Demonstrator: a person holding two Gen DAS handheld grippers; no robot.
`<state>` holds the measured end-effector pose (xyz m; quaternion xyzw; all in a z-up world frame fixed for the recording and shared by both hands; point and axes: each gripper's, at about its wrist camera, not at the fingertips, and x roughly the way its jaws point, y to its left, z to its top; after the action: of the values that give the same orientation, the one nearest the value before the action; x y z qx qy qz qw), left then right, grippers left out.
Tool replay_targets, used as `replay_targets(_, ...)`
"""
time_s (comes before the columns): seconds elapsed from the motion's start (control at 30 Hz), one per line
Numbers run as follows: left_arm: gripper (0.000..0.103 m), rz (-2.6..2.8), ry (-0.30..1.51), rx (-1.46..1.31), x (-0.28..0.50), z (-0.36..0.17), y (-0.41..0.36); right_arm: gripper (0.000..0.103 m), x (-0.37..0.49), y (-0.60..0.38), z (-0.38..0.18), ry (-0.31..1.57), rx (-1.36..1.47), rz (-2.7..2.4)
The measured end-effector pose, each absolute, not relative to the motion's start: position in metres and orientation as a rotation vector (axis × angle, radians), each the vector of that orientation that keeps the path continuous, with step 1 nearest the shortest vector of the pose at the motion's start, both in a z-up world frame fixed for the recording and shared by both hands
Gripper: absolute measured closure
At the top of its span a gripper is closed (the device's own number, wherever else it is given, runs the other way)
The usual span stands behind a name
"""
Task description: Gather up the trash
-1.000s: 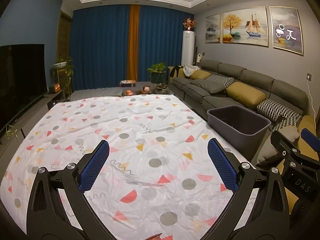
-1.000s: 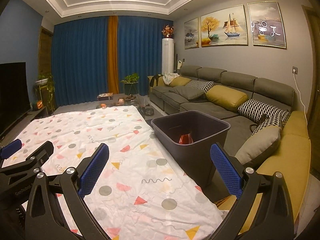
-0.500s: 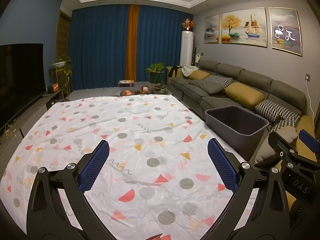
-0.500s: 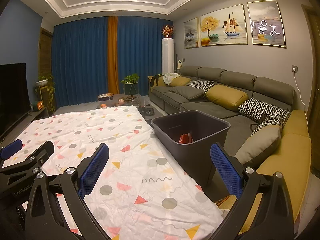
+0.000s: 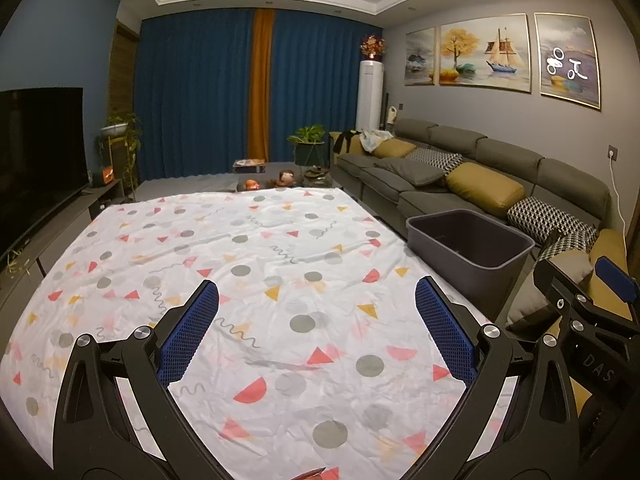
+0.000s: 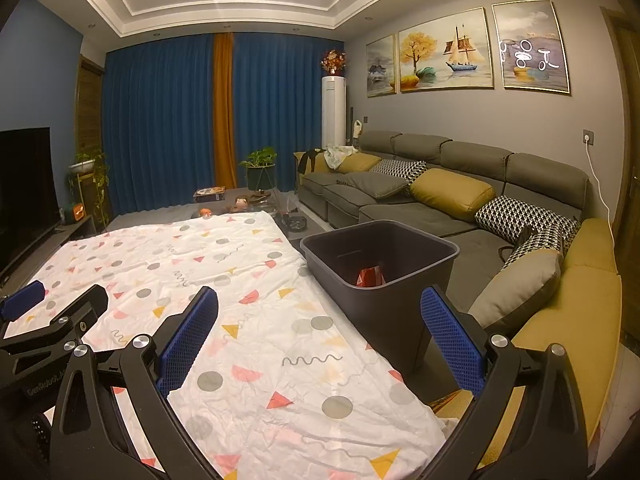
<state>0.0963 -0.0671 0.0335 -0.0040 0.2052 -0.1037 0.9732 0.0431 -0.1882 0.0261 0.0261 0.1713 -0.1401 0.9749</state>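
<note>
Both tongs spread wide, gripping nothing: left tongs and right tongs over wrinkled patterned cloth. Ahead-right of right tongs, smooth rectangular grey plastic bin holding crumpled red trash.

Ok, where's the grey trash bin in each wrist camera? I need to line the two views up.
Left wrist: the grey bin sits right of centre, off the right edge of the patterned sheet, in front of the sofa.
Right wrist: the bin is near centre, just beyond the right gripper; a red item lies inside.
Shared landmark: the sailboat painting on the wall above the sofa.
</note>
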Motion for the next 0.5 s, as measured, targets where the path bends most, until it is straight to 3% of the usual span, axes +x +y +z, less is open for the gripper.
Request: replay_targets(0.5,0.006,-0.225,0.424,-0.009,0.0974,0.0337,-0.069,0.006,0.0424,-0.1902,0.0283,0.348,0.06,-0.288)
